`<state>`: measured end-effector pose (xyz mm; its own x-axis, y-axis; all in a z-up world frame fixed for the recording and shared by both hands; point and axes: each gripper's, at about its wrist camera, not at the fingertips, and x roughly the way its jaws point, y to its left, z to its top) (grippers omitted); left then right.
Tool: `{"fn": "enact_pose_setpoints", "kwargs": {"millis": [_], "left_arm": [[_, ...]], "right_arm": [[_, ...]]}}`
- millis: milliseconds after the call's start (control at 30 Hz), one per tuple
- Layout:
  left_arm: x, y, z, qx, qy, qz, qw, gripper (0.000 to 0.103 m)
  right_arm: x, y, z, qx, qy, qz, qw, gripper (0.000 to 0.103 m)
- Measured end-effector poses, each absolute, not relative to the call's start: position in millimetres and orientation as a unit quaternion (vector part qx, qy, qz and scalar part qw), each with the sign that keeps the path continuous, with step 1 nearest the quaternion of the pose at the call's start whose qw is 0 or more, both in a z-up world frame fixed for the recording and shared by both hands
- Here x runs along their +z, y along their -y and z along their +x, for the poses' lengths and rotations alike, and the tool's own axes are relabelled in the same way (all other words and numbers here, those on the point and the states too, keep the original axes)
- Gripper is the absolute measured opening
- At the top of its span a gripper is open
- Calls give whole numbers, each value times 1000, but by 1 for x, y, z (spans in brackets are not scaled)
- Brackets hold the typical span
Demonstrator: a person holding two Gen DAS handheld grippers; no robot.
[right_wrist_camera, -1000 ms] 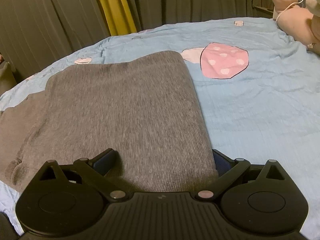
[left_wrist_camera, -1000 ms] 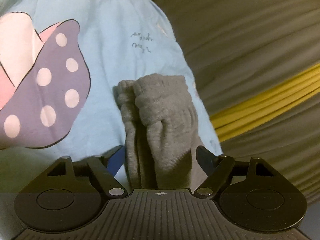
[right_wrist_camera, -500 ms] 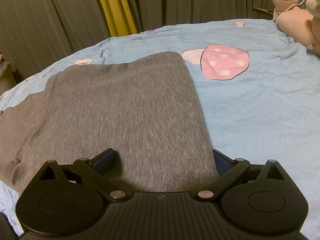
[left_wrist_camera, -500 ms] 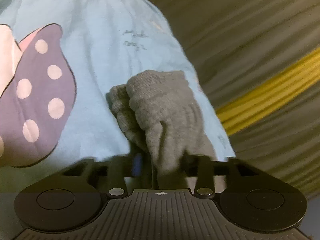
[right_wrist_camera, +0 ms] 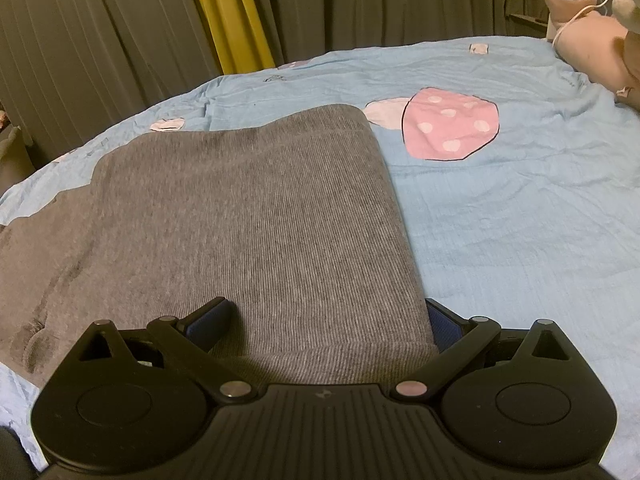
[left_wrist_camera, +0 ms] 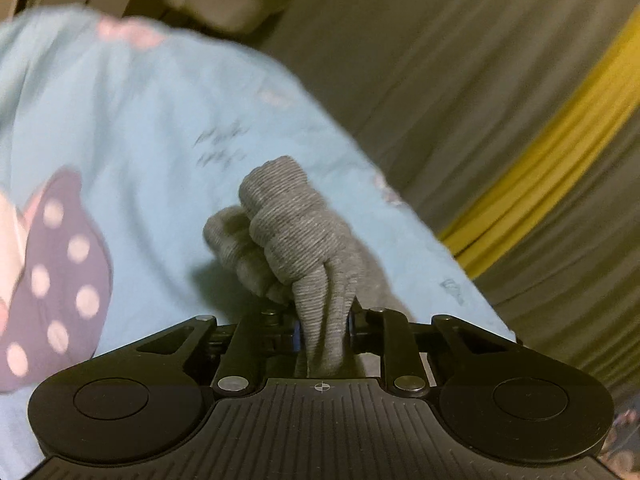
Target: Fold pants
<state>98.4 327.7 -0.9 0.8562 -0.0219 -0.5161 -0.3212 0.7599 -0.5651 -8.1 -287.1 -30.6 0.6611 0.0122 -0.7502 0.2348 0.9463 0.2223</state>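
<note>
The grey knit pants (right_wrist_camera: pixel 248 216) lie flat on the blue bedsheet (right_wrist_camera: pixel 500 216), folded lengthwise, with the folded edge running up the right. My right gripper (right_wrist_camera: pixel 326 320) is open, its two fingers spread on either side of the near end of the pants. My left gripper (left_wrist_camera: pixel 322 330) is shut on the bunched ribbed cuff end of the pants (left_wrist_camera: pixel 296 232) and holds it lifted off the bedsheet (left_wrist_camera: pixel 160 128).
Grey curtains with a yellow strip (right_wrist_camera: pixel 232 16) hang behind the bed. A pink plush toy (right_wrist_camera: pixel 592 48) lies at the far right. The bed's edge (left_wrist_camera: pixel 400 200) runs close to the right of the cuff. The sheet has pink (right_wrist_camera: pixel 448 128) and purple dotted prints (left_wrist_camera: pixel 60 280).
My left gripper closed on the cuff end and lifted it, bunching the fabric. The right gripper and the flat pants have not moved.
</note>
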Motion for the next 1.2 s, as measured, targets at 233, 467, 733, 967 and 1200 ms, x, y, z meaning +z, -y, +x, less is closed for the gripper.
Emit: {"fn": "enact_pose_setpoints", "kwargs": {"millis": [233, 467, 733, 967, 1200], "left_arm": [[78, -236, 80, 8, -173, -176, 969, 21], [102, -90, 49, -168, -143, -63, 973, 22], [-31, 57, 40, -262, -355, 59, 895, 32], [0, 21, 1, -228, -287, 52, 929, 96], [14, -95, 9, -6, -332, -64, 941, 97]], "right_arm": [[-28, 290, -8, -62, -406, 169, 896, 99], [-21, 303, -17, -78, -382, 207, 898, 99], [-13, 327, -30, -99, -346, 254, 898, 99], [-8, 331, -31, -85, -331, 271, 900, 99], [3, 322, -22, -7, -331, 305, 893, 99]]}}
